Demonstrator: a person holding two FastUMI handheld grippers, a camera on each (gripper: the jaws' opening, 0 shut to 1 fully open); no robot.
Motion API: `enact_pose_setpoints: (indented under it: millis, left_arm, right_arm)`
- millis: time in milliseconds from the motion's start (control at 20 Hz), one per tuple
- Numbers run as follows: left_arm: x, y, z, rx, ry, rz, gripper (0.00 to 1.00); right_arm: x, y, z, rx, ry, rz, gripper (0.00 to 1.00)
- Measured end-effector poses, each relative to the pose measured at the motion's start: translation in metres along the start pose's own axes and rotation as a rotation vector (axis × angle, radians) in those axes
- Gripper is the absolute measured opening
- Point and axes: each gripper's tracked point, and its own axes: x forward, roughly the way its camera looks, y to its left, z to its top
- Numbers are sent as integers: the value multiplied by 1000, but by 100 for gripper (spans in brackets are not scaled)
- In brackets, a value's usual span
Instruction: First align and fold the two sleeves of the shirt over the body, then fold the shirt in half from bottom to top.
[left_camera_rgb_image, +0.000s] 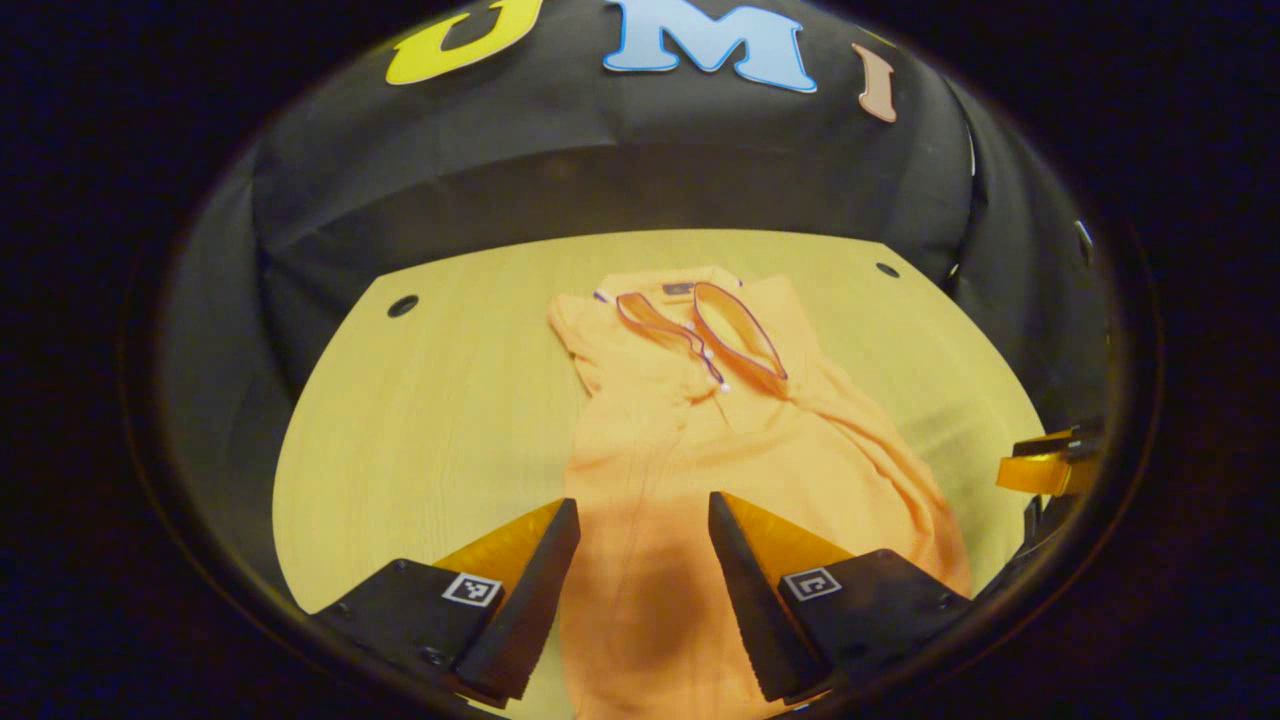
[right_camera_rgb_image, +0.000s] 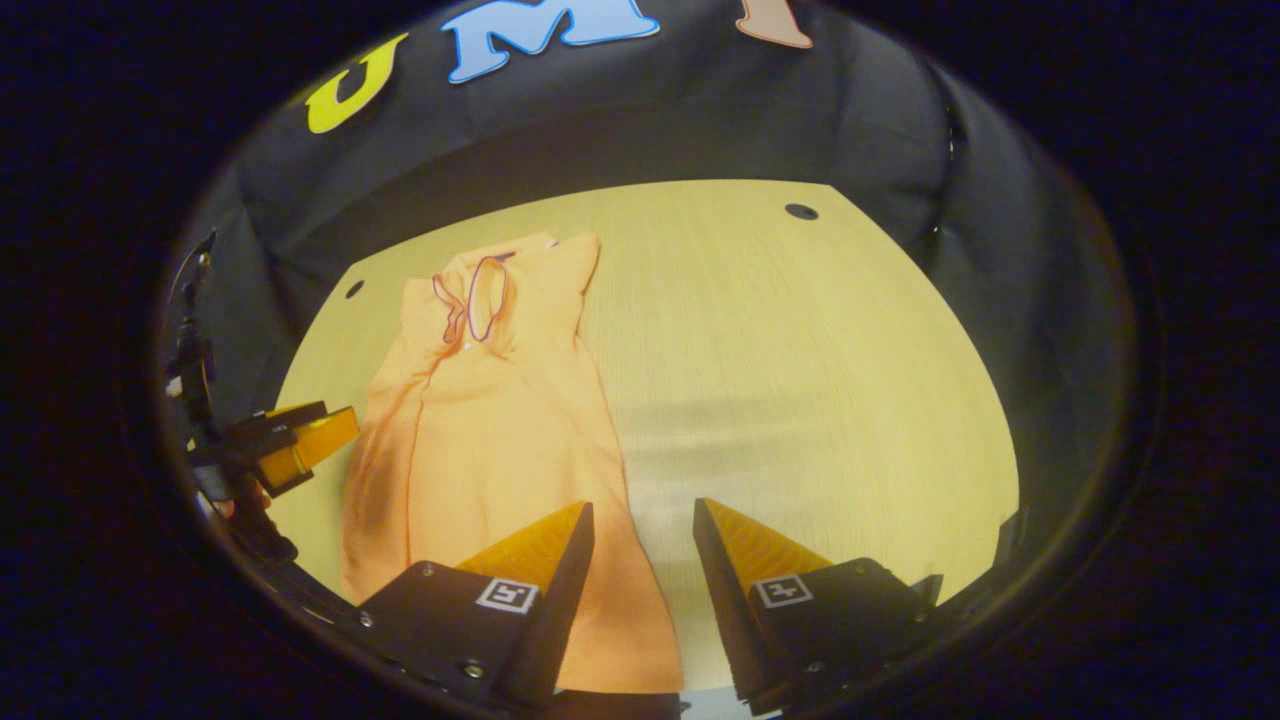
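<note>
- Hovering with its jaws spread wide and holding nothing, the left hand-held gripper sits over the lower body of the orange polo shirt with purple-trimmed collar.
- The right hand-held gripper, also wide apart and holding nothing, straddles the shirt's hem-side edge.
- The shirt lies flat on the pale wooden worktop, sleeves folded in, collar toward the black cloth wall.

Bare bench lies wide open beside the shirt; the booth wall closes the far edge, and the left tongs flank the shirt.
</note>
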Motion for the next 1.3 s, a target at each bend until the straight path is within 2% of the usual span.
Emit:
enact_pose_setpoints:
  millis: [50,100,200,300,600,900,950,1050,1100,1300]
  left_arm:
    - [-8,0,-15,-9,25,4,86]
    - [-17,0,-31,-15,50,8,87]
    - [-29,2,-57,-18,98,21,94]
    - [-38,2,-80,-27,146,31,96]
    - [-61,8,-140,-44,291,65,94]
    - [-63,16,-175,-36,413,88,96]
    - [-61,16,-180,-31,435,92,94]
    - [-58,16,-178,-34,441,94,97]
    - [-58,15,-177,-33,441,93,94]
    - [-57,14,-179,-75,461,71,94]
  right_arm:
    - [-1,5,-7,-6,29,8,72]
    - [-1,7,-16,-14,58,13,94]
    - [-1,13,-30,-26,109,22,95]
    - [1,18,-49,-37,166,29,95]
    - [2,26,-96,-57,310,19,95]
    - [9,27,-127,-142,407,-15,95]
    - [10,28,-129,-147,418,-17,95]
    - [14,31,-134,-143,431,-19,95]
    - [14,31,-137,-151,441,-32,95]
    - [18,29,-138,-203,459,-71,95]
